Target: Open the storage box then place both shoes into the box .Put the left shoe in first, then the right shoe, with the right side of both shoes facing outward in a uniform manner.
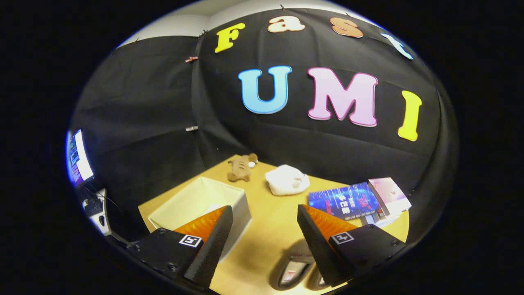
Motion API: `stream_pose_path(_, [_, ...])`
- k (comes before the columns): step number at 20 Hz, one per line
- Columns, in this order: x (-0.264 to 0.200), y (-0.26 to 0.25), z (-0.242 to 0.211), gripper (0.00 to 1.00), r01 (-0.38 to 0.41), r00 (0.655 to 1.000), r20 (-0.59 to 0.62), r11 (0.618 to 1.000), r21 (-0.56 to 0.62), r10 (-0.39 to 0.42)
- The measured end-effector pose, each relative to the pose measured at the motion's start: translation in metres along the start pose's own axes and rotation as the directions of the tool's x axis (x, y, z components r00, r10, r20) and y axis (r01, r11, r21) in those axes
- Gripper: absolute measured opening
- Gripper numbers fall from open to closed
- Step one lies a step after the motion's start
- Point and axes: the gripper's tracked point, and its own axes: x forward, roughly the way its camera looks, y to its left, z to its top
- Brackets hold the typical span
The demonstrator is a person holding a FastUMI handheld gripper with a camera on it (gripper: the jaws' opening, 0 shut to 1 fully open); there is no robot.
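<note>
1. Looking along the gripper [265, 229] from its own camera, I saw its two fingers spread wide apart with nothing between them, held above a yellow table [262, 241].
2. The storage box [196, 200], pale and open-topped, stood on the table just ahead of the left finger, which overlapped its near corner.
3. The shoes [292, 270] lay side by side on the table low between the fingers, partly hidden by the right one.
4. Beyond the fingers lay a brown plush toy [241, 168], a white cloth bundle [286, 180] and some books [356, 200] near the black wall.
5. A lit screen [80, 157] stood off beyond the box.
</note>
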Motion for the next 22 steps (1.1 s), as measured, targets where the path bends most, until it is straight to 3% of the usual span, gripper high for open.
stream_pose_path(7, [-0.007,-0.053,-0.127,0.95,0.117,0.974,-0.208,0.988,0.096,-0.095])
stream_pose_path(12, [0.015,-0.077,-0.178,0.78,0.157,0.949,-0.291,0.983,0.098,-0.123])
stream_pose_path(16, [0.034,-0.091,-0.207,0.75,0.189,0.926,-0.339,0.981,0.047,-0.163])
stream_pose_path(19, [0.049,-0.102,-0.224,0.67,0.219,0.909,-0.368,0.975,0.026,-0.195])
stream_pose_path(21, [0.059,-0.111,-0.231,0.60,0.252,0.897,-0.381,0.968,0.024,-0.224])
stream_pose_path(22, [0.064,-0.113,-0.232,0.51,0.267,0.893,-0.384,0.963,0.033,-0.234])
